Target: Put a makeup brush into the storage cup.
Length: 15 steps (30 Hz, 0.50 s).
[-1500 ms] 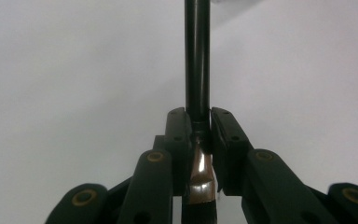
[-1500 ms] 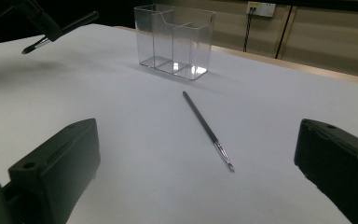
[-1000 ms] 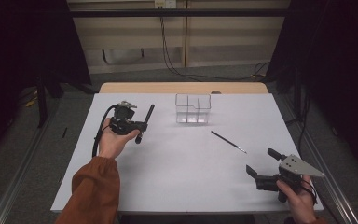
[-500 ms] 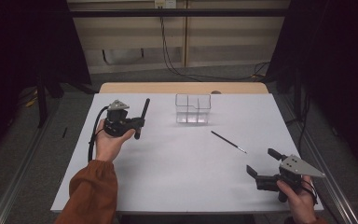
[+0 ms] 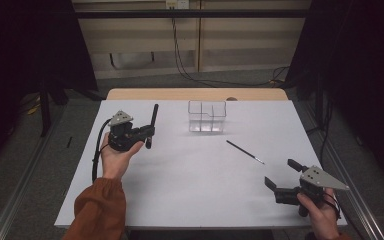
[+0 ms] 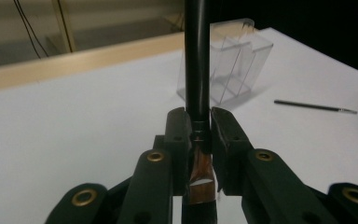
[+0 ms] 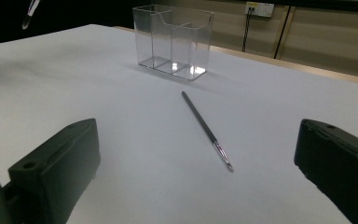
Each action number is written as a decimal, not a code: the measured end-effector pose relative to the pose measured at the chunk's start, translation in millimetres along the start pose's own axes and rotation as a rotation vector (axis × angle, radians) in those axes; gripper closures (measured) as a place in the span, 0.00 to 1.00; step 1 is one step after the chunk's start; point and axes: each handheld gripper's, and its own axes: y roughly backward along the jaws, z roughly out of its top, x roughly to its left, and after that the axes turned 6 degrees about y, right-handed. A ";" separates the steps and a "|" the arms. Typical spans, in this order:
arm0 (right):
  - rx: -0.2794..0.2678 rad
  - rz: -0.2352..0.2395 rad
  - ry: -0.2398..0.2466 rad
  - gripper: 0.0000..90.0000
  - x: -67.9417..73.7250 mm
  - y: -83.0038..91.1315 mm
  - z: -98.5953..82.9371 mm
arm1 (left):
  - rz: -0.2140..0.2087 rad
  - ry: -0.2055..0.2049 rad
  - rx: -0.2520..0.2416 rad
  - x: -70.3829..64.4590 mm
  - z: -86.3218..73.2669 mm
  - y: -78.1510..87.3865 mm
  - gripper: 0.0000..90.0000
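The left gripper [image 5: 147, 134], left of centre in the high view, has its jaws clenched on a thick black brush [image 6: 197, 60], whose handle stands upright. The right gripper [image 5: 283, 175], at lower right, rests with jaws released, grasping nothing. A thin brush [image 5: 245, 152] lies flat on the white surface [image 5: 190, 190], right of centre. A clear compartmented holder [image 5: 207, 116] stands at upper centre.

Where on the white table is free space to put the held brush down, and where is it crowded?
The widest bare patch on the table lies between the left gripper and the right gripper, nearer than the clear organizer. The far left corner, behind the thick black brush, is bare too. It is tighter around the thin brush beside the organizer.
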 end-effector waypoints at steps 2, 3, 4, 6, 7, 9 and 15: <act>0.000 -0.001 0.002 0.00 0.3 0.4 0.0 | -0.010 0.002 -0.012 -1.8 -1.4 1.7 0.86; -0.002 0.001 0.001 0.00 0.4 0.5 0.0 | -0.008 -0.002 -0.018 -3.1 -2.4 2.5 0.86; -0.002 0.001 0.001 0.00 0.4 0.6 0.0 | -0.020 -0.003 -0.019 -3.4 -2.7 2.7 0.86; -0.002 0.000 -0.001 0.00 0.7 0.8 0.1 | -0.032 -0.011 -0.024 -5.5 -2.2 3.5 0.86; -0.002 0.001 0.000 0.00 0.8 0.8 0.1 | -0.049 -0.005 -0.026 -6.6 -1.5 3.7 0.86; -0.004 0.004 0.002 0.00 1.0 0.4 0.2 | -0.067 -0.012 -0.022 -9.0 -0.9 4.0 0.86; -0.002 0.005 0.002 0.00 0.8 -0.2 0.4 | -0.153 -0.061 0.016 -26.0 -2.6 0.2 0.86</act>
